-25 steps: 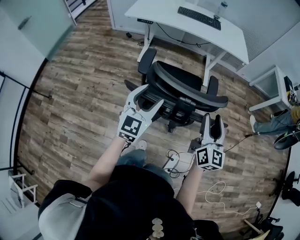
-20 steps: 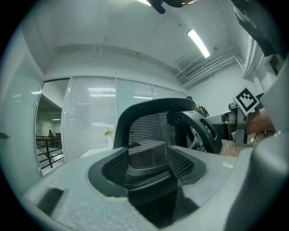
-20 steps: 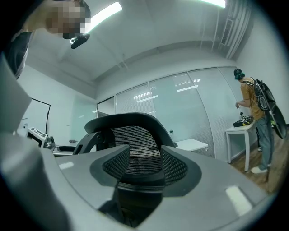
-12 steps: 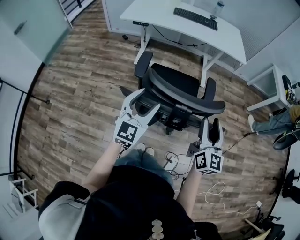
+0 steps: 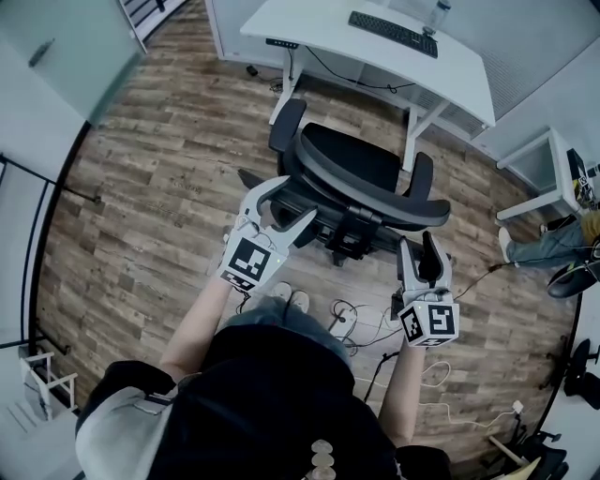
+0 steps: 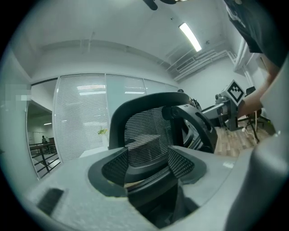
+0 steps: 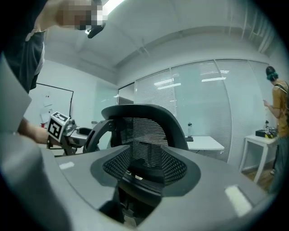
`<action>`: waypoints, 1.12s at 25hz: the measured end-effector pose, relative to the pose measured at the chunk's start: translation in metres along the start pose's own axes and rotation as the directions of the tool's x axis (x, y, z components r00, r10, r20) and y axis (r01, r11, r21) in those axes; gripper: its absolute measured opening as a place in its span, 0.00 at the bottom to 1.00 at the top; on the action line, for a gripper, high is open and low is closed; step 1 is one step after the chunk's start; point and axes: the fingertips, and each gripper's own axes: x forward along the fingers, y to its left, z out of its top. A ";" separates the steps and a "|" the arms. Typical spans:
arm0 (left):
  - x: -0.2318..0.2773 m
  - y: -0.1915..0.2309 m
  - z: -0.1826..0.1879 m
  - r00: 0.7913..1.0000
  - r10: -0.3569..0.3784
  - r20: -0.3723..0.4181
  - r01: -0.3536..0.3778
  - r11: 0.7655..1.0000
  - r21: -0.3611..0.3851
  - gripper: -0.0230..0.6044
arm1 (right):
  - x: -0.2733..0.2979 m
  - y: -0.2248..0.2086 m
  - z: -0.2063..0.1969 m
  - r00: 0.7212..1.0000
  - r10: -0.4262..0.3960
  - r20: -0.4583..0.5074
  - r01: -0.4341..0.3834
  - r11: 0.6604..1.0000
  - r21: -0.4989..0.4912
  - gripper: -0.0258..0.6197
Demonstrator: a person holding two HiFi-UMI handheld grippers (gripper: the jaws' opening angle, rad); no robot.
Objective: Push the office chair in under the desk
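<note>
Right gripper (image 5: 418,245) lower; chair (image 5: 354,161) base half-hidden

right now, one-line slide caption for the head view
Left claw and right claw, both open, at the back of the office chair, not yet under the desk.

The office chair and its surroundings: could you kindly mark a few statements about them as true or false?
1. The office chair is already tucked under the desk. False: it stands on the floor in front of it.
2. A keyboard lies on the desk. True.
3. The chair's backrest is turned toward the person. True.
4. The left gripper is shut on an armrest. False: its jaws stand apart.
</note>
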 end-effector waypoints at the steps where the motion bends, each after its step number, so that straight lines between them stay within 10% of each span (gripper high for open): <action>1: -0.001 0.001 0.000 1.000 -0.014 -0.013 0.014 1.000 0.016 0.48 | 0.000 0.002 0.001 0.999 0.027 -0.023 -0.028 0.999 -0.026 0.35; 8: -0.006 -0.003 -0.004 0.974 -0.142 -0.176 0.180 0.957 0.228 0.49 | -0.008 0.024 -0.015 0.931 0.186 -0.314 -0.289 0.902 -0.322 0.37; 19: -0.001 -0.030 -0.047 0.828 -0.223 -0.515 0.515 0.668 0.538 0.47 | 0.001 0.035 -0.071 0.732 0.134 -0.668 -0.613 0.557 -0.560 0.38; 28: 0.011 -0.036 -0.076 0.770 -0.164 -0.616 0.591 0.546 0.594 0.34 | 0.014 0.030 -0.105 0.645 0.018 -0.764 -0.713 0.374 -0.593 0.37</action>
